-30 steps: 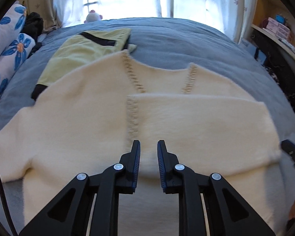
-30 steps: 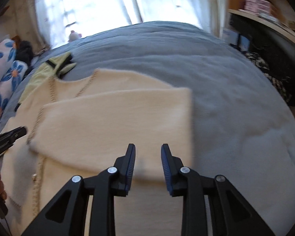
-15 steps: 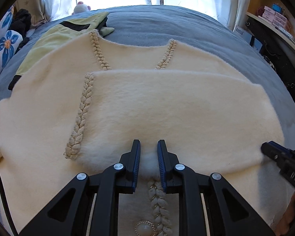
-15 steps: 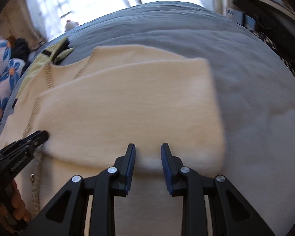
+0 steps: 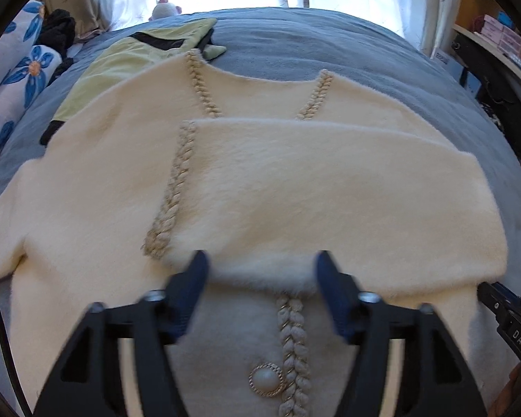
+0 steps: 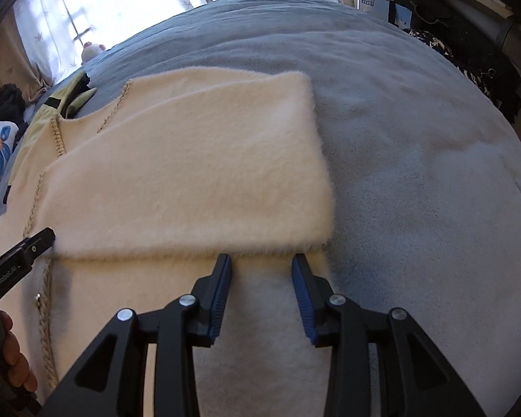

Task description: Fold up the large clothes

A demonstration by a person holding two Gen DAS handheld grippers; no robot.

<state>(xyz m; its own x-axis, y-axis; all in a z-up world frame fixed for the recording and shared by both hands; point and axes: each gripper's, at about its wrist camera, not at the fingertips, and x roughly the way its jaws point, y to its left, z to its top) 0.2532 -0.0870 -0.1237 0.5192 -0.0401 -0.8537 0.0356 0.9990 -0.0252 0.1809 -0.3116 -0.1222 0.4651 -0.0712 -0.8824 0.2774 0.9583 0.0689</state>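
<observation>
The cream cardigan (image 5: 295, 187) lies flat on the grey bed (image 6: 416, 139), one sleeve folded across. Left gripper (image 5: 260, 278) and right gripper (image 6: 262, 271) both gape apart at the sleeve's near edge, holding nothing.

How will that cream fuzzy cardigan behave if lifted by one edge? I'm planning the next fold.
The cream cardigan will probably drape limply: its folded sleeve already lies flat against the body. The thick pile suggests some weight, so an edge may sag. The pearl button could snag the open left gripper.
</observation>
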